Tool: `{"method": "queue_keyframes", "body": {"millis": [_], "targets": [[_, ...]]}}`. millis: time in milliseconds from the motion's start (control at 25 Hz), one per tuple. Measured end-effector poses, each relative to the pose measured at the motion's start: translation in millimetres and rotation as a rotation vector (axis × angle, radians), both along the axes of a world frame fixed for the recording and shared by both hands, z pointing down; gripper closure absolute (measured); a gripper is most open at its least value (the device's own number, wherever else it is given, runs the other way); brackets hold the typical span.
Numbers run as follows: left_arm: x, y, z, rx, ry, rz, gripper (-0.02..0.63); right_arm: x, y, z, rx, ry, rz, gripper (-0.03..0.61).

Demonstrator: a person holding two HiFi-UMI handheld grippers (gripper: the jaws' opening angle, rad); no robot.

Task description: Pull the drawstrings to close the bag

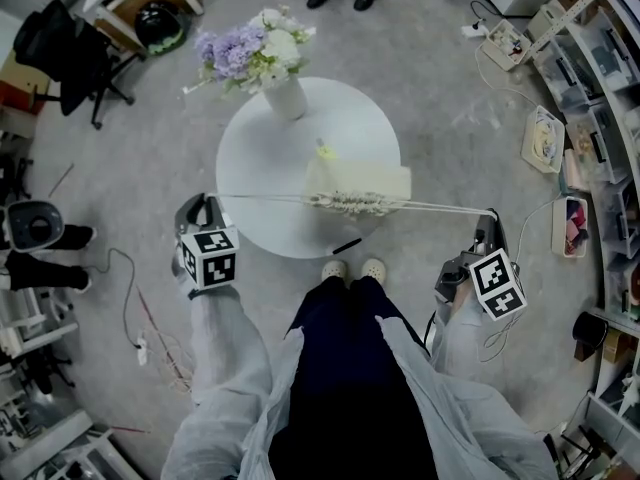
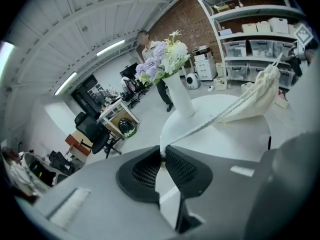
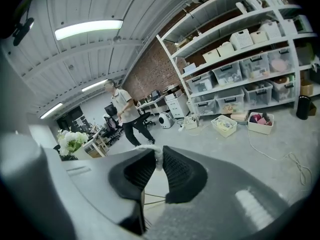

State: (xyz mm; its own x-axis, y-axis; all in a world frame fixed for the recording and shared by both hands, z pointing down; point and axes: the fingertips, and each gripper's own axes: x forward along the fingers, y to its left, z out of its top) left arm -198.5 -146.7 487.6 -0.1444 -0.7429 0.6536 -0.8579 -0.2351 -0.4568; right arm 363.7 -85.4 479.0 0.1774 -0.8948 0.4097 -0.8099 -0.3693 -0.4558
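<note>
Cloth bag (image 1: 358,180) lies on the round worktop (image 1: 260,148), seemingly soft and light, mouth gathered; left tool (image 1: 197,206) and right tool (image 1: 489,220) each pinch one end of the thin, taut drawstrings (image 1: 270,198), probably slippery.

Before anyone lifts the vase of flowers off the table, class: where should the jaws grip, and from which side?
Probably the vase by its white body, below the flowers, coming in level from the head view's left. It stands upright and slim; blooms overhang its top, and the bag lies right of it.
</note>
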Motion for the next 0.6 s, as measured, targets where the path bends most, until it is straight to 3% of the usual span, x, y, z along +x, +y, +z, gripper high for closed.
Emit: {"method": "queue_keyframes", "body": {"millis": [440, 600], "targets": [[3, -1, 3, 0.014, 0.021, 0.006, 0.56, 2, -2, -8, 0.009, 0.023, 0.016, 0.531], [16, -7, -9, 0.056, 0.143, -0.01, 0.56, 5, -10, -27, 0.064, 0.029, 0.0, 0.531]]}}
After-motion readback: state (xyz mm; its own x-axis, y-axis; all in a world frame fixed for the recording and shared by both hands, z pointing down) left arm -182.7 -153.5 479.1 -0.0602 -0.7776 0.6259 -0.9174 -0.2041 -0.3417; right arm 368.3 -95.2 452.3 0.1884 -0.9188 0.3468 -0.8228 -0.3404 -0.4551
